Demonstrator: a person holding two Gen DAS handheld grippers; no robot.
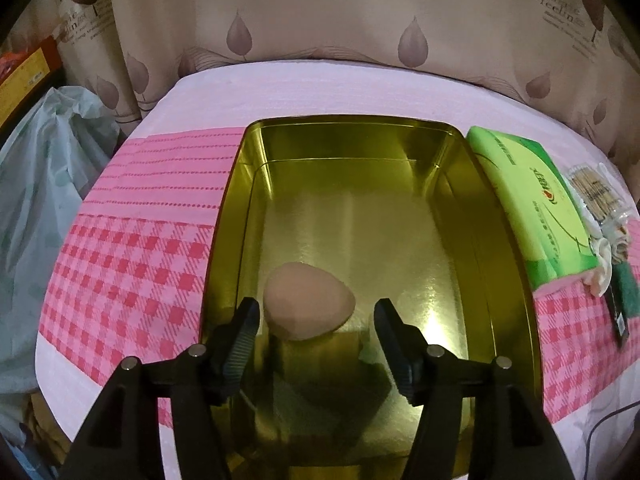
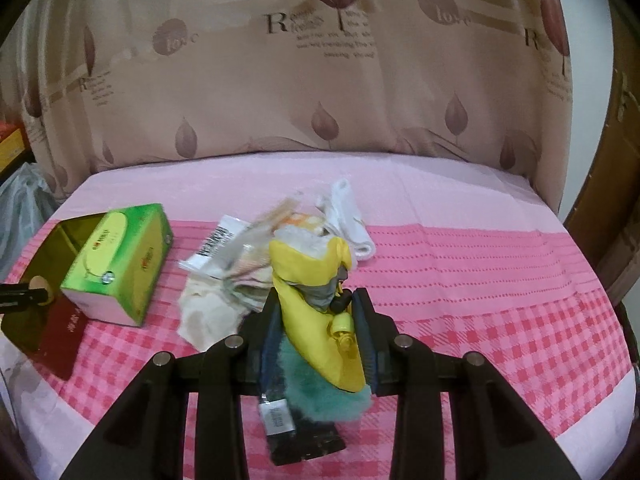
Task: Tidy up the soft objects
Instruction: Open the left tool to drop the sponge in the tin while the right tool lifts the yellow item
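Sponge (image 1: 310, 301), egg-shaped and beige, lies in our gold tin (image 1: 516, 248) between the wide-open fingers of the left gripper (image 1: 316, 320), which touch nothing, so we judge it is placed there. Fingers of our right gripper (image 2: 320, 332) clamp a yellow plush toy (image 2: 316, 308) with green fur, lifted above the pile (image 2: 240, 264) on the tabletop (image 2: 480, 300) for carrying to the tin.

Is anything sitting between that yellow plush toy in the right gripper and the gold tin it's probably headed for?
Yes. The green tissue box stands right beside the gold tin, on the side facing the yellow plush toy. The toy would likely need to go over it.
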